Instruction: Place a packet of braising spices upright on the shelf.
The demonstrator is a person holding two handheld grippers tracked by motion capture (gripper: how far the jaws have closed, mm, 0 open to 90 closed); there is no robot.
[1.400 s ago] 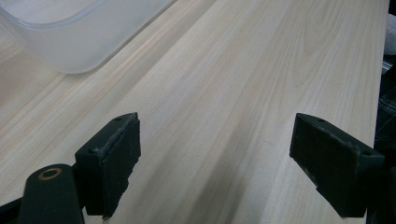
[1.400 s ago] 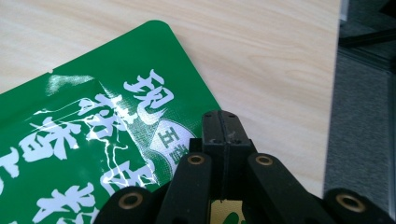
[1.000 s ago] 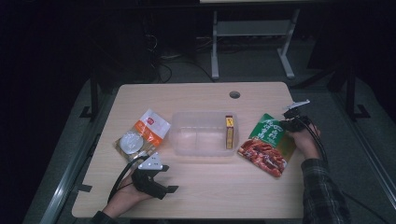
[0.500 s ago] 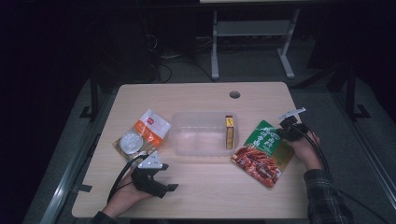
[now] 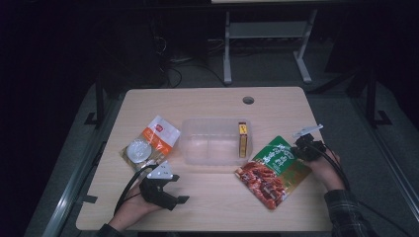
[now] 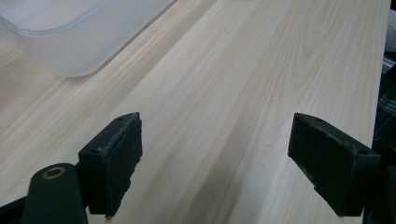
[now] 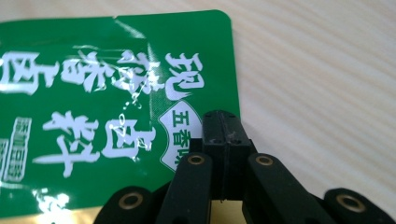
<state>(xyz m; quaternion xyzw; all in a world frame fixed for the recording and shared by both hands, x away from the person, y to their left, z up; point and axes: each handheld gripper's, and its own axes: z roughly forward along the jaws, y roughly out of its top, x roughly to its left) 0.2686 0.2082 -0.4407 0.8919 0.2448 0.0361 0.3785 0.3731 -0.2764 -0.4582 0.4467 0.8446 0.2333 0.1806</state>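
Right gripper [image 5: 302,148] fingers clenched on the green snack pouch [image 5: 273,170] edge, pouch at 4 o'clock of the clear bin [image 5: 215,141] on the table [image 5: 207,101]. Left gripper [image 5: 170,195] fingers released, holding nothing, at 7 o'clock. Likely bin-packing: yellow box [image 5: 242,139] inside, pouch and orange packet [image 5: 149,144] remain outside.

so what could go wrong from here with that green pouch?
1. The right gripper is shut on just the corner of the green pouch, so the glossy film may slip out or tear.
2. Most of the pouch lies beside the clear bin; dragged toward it, it may catch the wall.
3. The left gripper is open over bare table, giving no support.
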